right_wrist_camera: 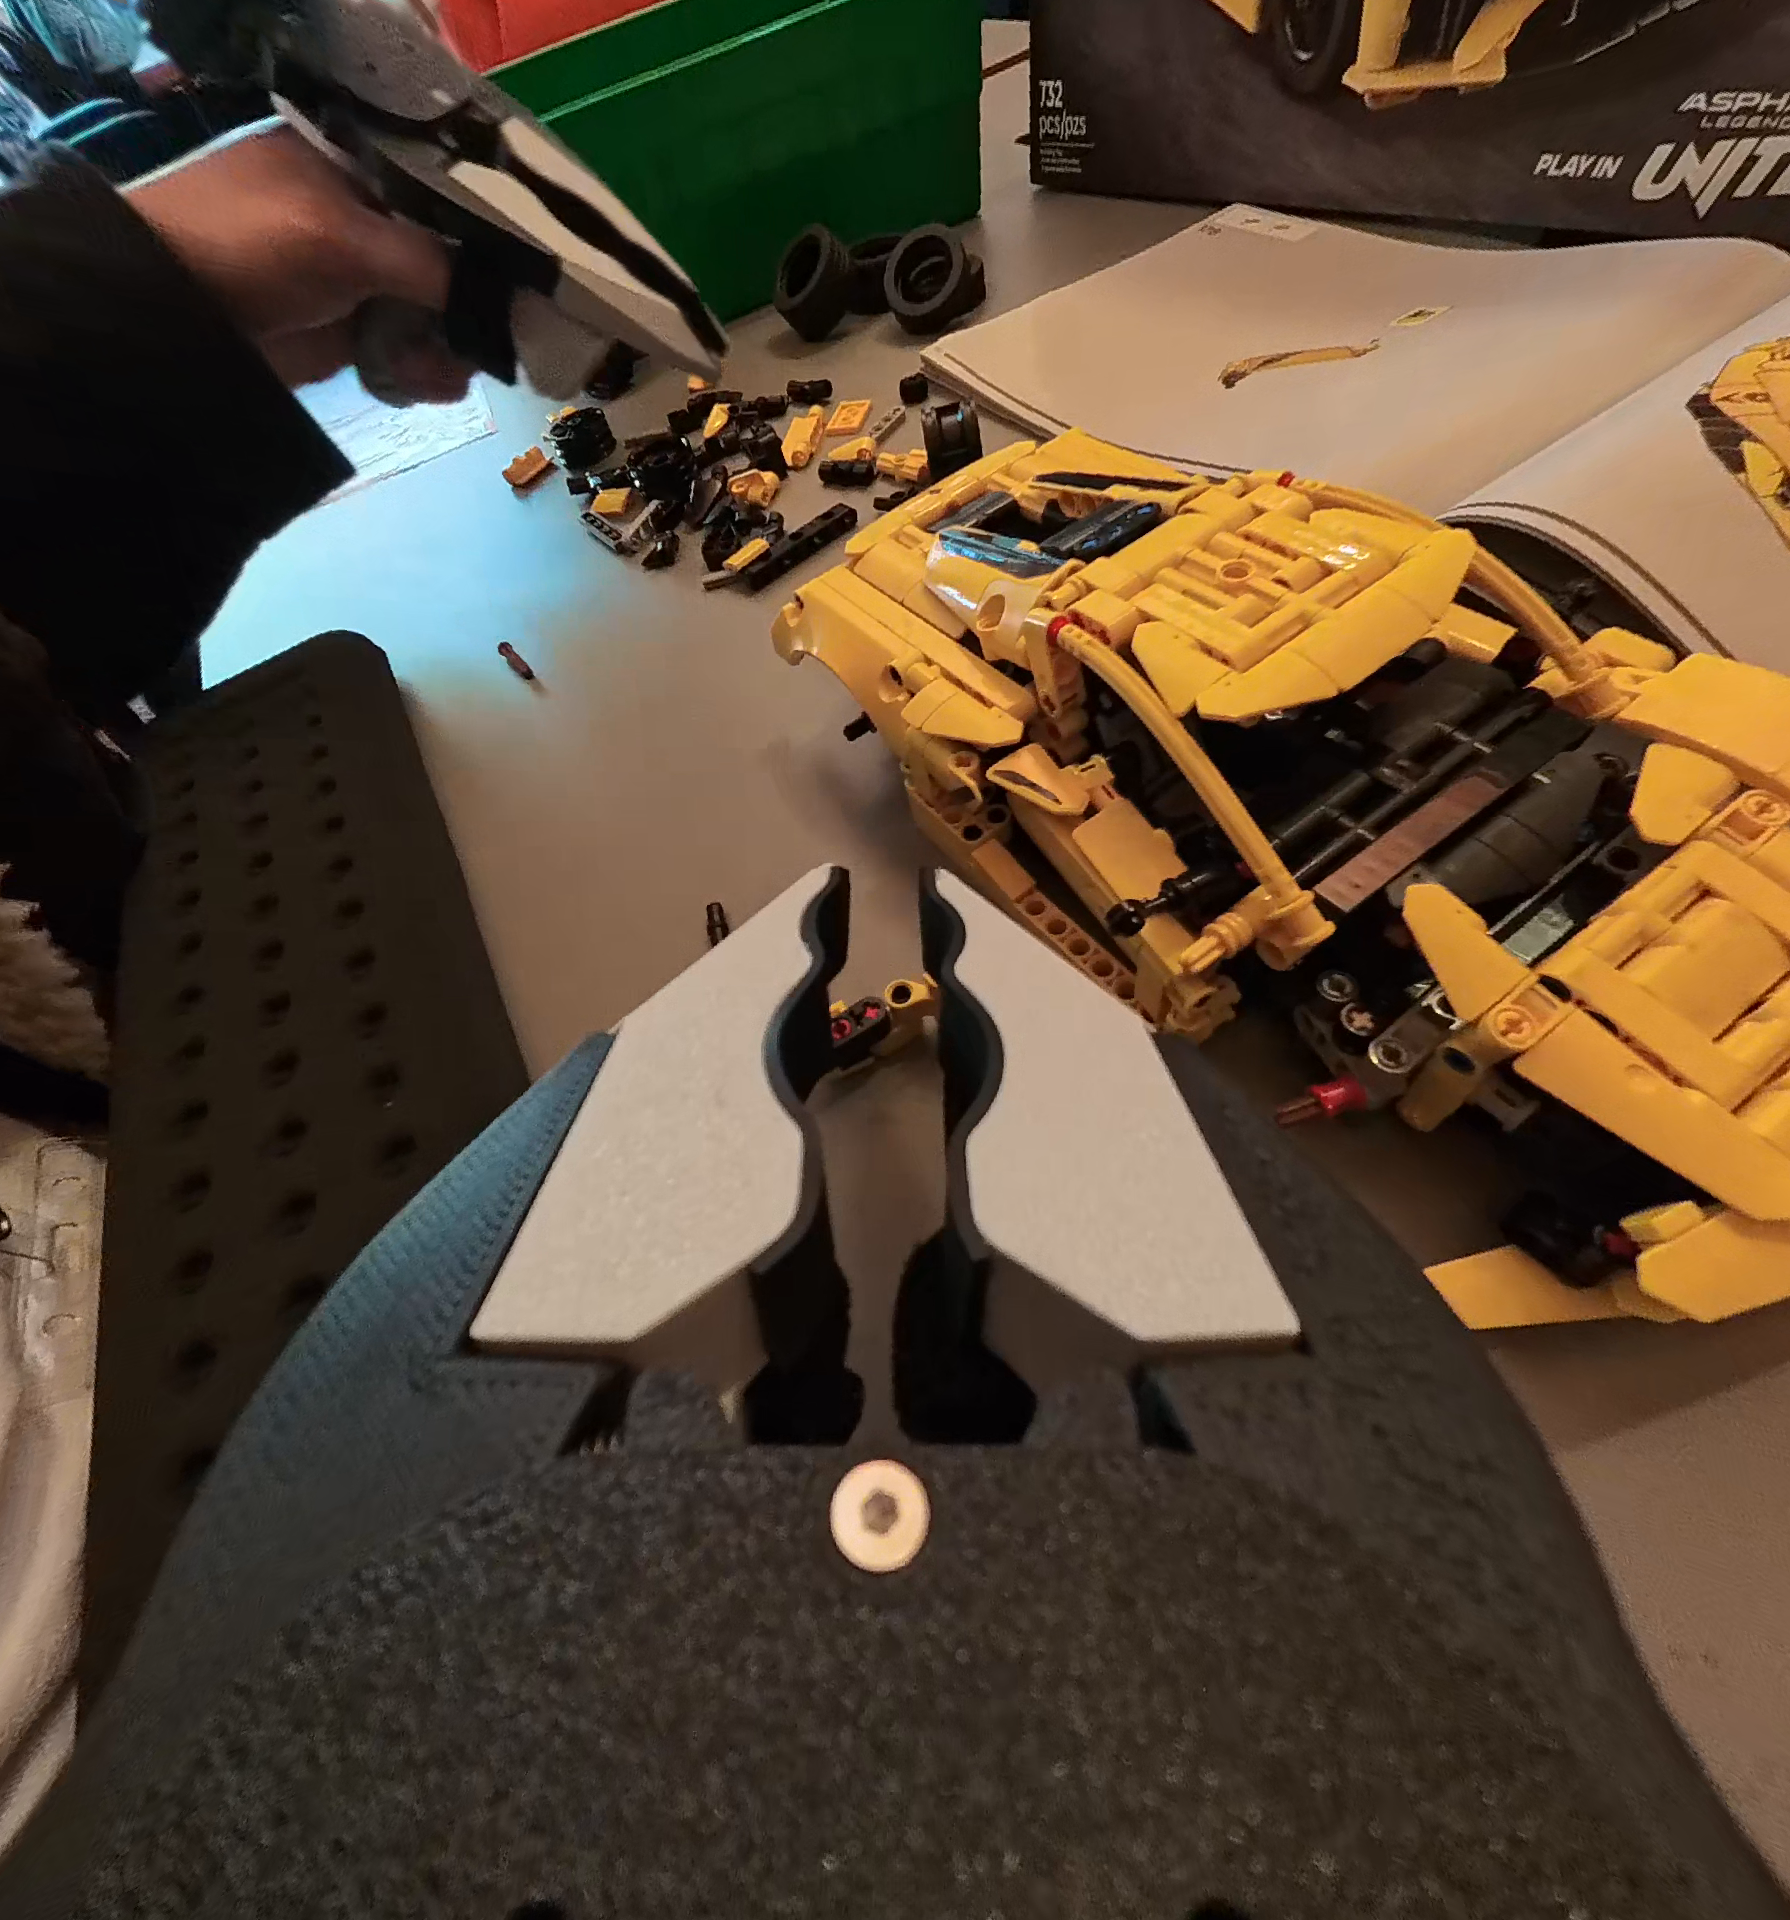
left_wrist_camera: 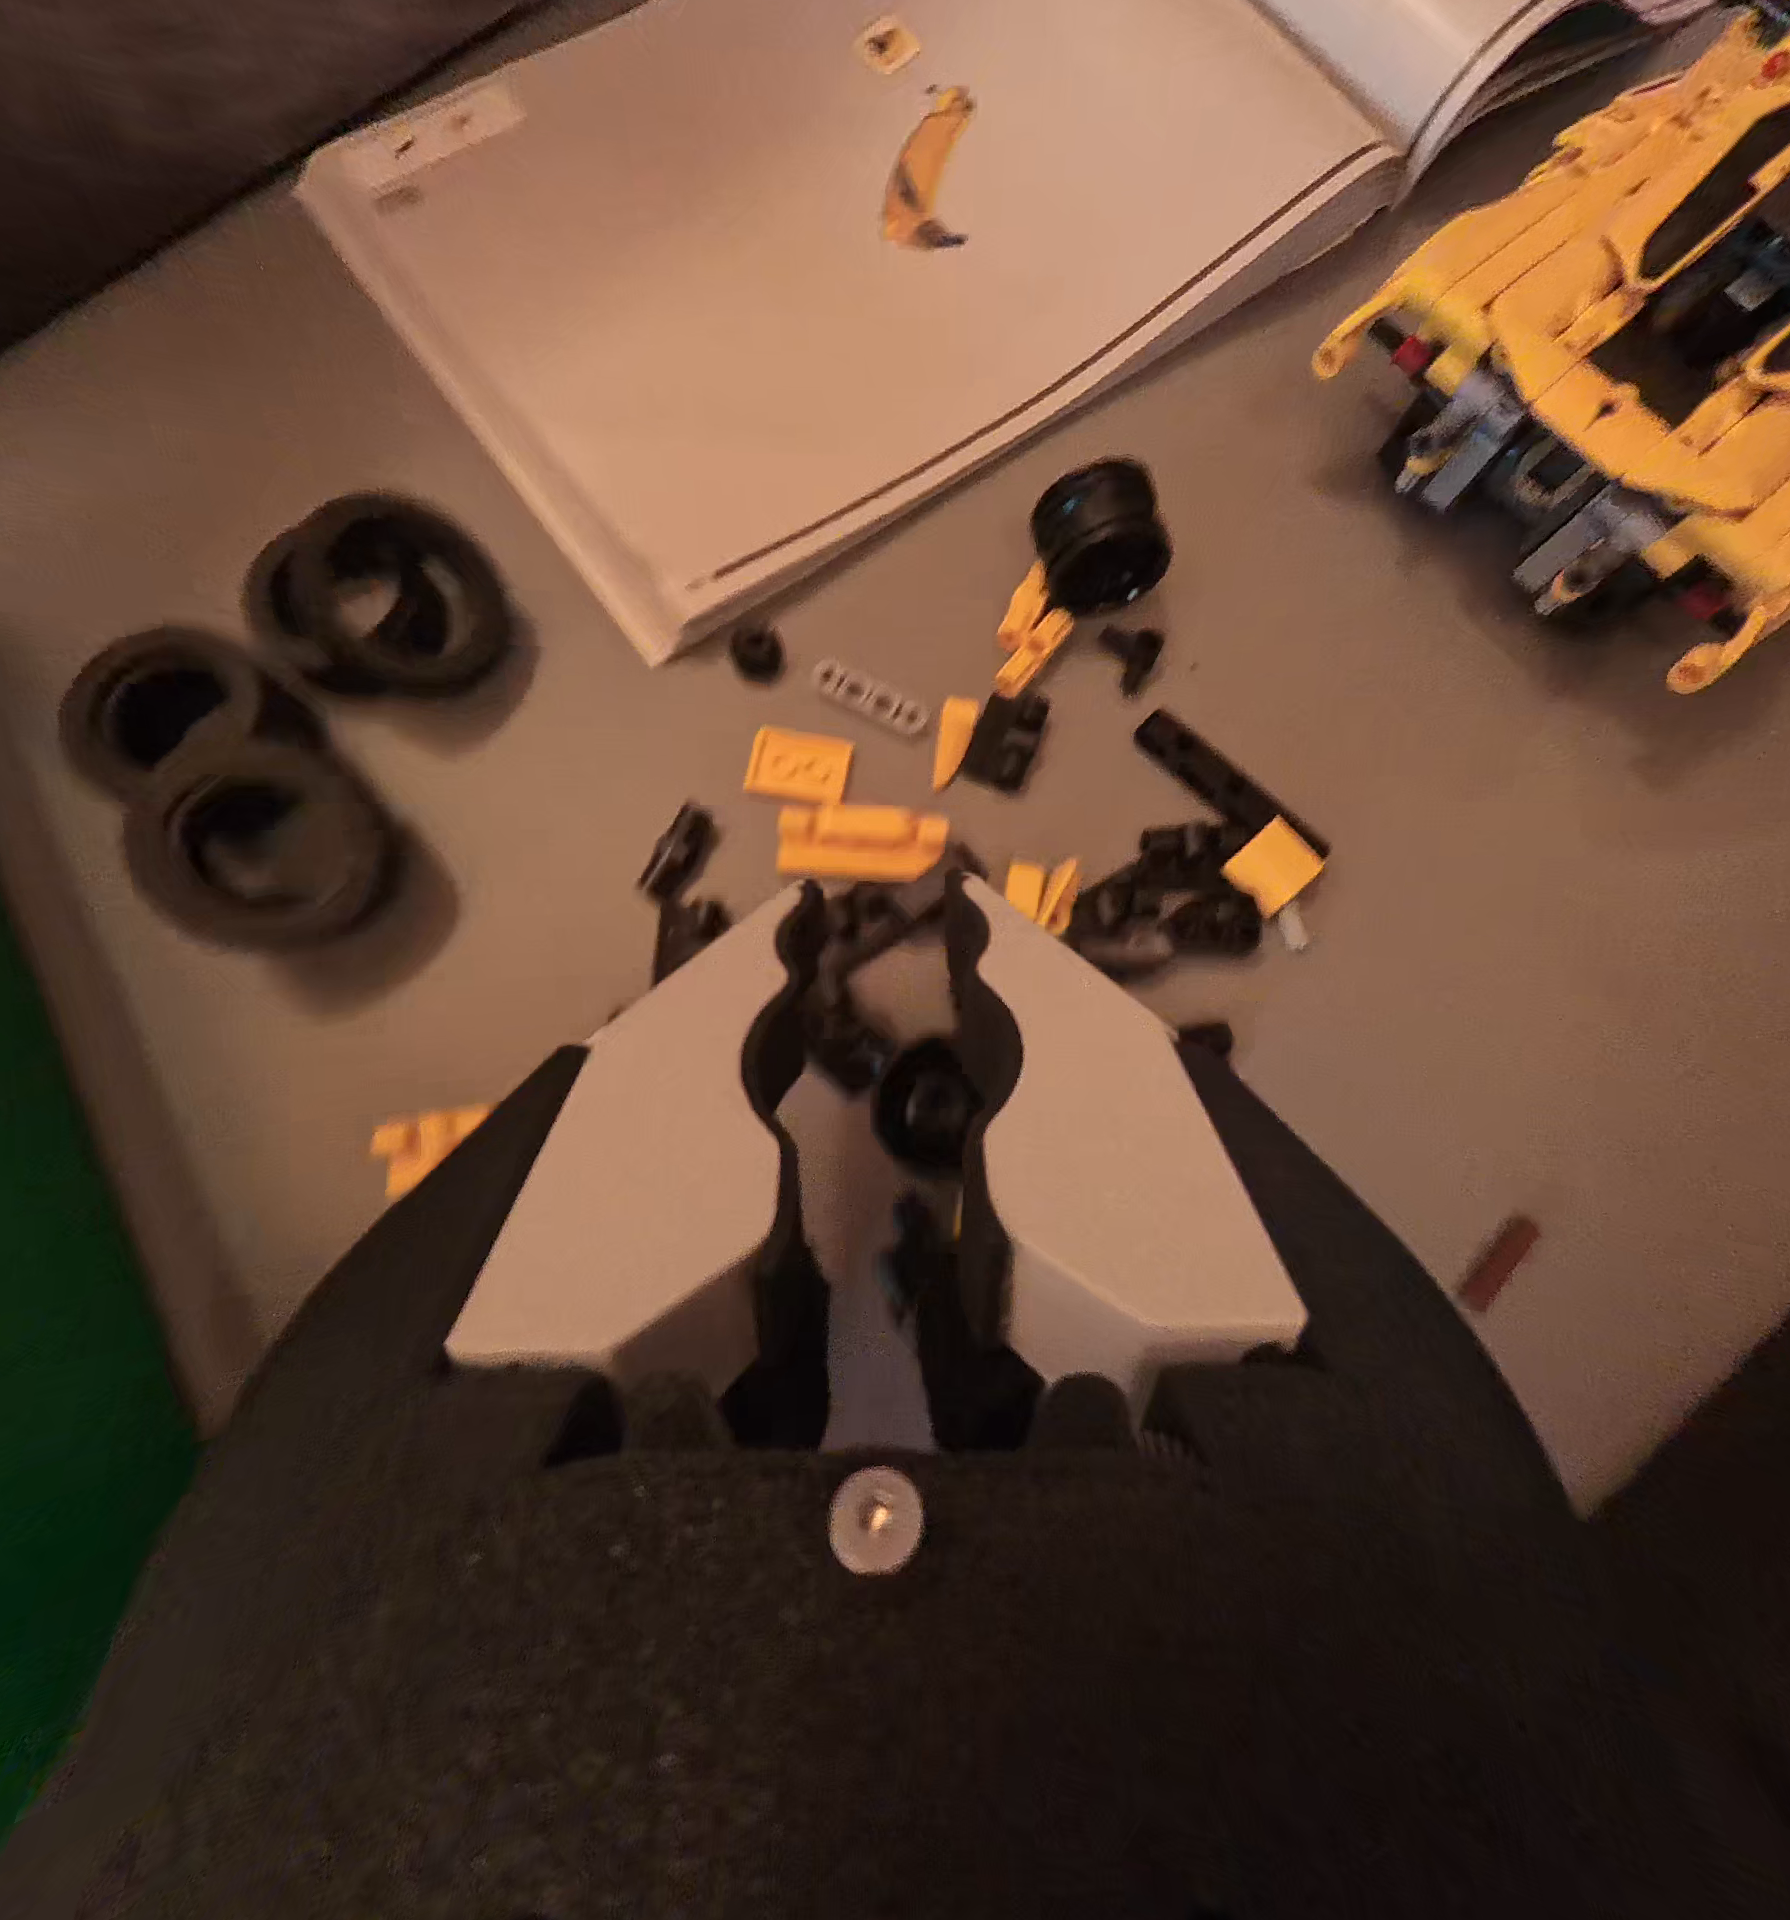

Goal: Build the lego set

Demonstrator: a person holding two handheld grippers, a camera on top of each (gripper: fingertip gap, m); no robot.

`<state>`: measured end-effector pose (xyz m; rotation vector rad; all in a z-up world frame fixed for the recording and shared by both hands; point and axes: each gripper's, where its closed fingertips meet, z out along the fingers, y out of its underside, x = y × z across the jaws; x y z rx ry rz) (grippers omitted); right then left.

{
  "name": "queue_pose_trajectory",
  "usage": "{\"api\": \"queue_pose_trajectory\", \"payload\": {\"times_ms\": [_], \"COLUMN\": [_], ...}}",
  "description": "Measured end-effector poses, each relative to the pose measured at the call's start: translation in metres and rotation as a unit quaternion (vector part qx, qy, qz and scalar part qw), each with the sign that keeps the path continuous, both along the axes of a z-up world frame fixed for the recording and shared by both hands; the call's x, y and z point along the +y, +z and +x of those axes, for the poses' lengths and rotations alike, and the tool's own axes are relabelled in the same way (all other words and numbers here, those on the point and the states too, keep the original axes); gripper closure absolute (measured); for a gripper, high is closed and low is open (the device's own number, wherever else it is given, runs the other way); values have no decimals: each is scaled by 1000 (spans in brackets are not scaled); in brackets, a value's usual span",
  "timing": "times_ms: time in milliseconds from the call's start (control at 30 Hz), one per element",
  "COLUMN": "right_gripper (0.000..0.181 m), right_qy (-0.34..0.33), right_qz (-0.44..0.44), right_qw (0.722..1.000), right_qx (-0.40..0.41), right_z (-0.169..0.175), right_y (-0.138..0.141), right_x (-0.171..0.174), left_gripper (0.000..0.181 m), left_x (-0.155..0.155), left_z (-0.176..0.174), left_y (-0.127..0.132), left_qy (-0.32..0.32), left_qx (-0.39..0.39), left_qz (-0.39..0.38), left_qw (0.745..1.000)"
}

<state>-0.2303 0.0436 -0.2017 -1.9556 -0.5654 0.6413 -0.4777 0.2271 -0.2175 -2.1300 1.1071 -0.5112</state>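
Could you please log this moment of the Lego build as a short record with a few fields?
Surface: grey table
Model: yellow car, part built, no wheels on
Loose parts: pile of pieces, tyres beside it
Guide: instruction booklet, open
Left gripper: jaws slightly apart, above the pile
Right gripper: holds small yellow-black piece

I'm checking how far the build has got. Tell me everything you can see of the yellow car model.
The yellow car model lies on the grey table, one end overlapping the open instruction booklet. It looks like glossy plastic: yellow panels and curved beams over a black and grey frame, with small red pins. The middle is open, showing the dark interior. No wheels are fitted; the loose tyres sit apart. Neither gripper touches it; the right gripper is just short of its near side.
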Motion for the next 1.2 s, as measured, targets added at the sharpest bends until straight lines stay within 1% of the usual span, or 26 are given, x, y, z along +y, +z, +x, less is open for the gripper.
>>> {"api": "queue_pose_trajectory", "payload": {"times_ms": [67,133,200,267,300,400,500,667,733,800,867,967,1033,1067,1133,1167,1200], "right_gripper": [170,170,170,170,170,170,170,171,171,171,171,171,171,171,171,171,171], "right_qy": [0,-1,-3,-7,-8,-4,3,6,4,2,4,6,5,5,5,4,4], "right_qz": [-1,-1,-1,1,2,-3,-5,-7,-8,-9,-12,-13,-12,-13,-15,-14,-15], "right_qw": [1000,1000,1000,1000,1000,1000,1000,1000,1000,1000,1000,1000,1000,1000,1000,1000,1000], "right_qx": [1,3,5,9,11,14,9,1,4,8,10,3,0,0,2,3,3], "right_z": [0,1,2,3,4,2,0,-2,0,0,0,-1,-1,-1,-1,-1,-1], "right_y": [0,0,1,2,3,1,-1,-3,-3,-2,-3,-4,-5,-5,-5,-5,-5], "right_x": [0,0,0,0,1,1,1,0,0,1,1,0,0,0,0,0,1], "left_gripper": [158,158,158,159,159,160,159,159,158,158,157,158,158,158,159,159,158], "left_x": [4,7,14,21,23,23,17,-6,-17,-30,-36,-28,-22,-16,1,5,5], "left_z": [23,34,25,4,-6,-29,-40,-41,-34,-19,-10,-13,-15,-18,-32,-34,-27], "left_y": [0,-4,-11,-18,-19,-14,-11,-21,-20,-15,-13,-17,-17,-16,-17,-16,-14], "left_qy": [-24,-41,-36,-14,1,40,49,10,-12,-32,-45,-51,-42,-28,21,34,32], "left_qx": [-2,20,70,111,118,109,104,111,72,17,1,53,68,73,94,92,70], "left_qz": [-3,-2,6,5,-1,-23,-23,-40,-57,-96,-104,-48,-30,-26,-16,-20,-33], "left_qw": [1000,999,997,994,993,993,993,993,996,995,994,996,996,997,995,995,996]}}
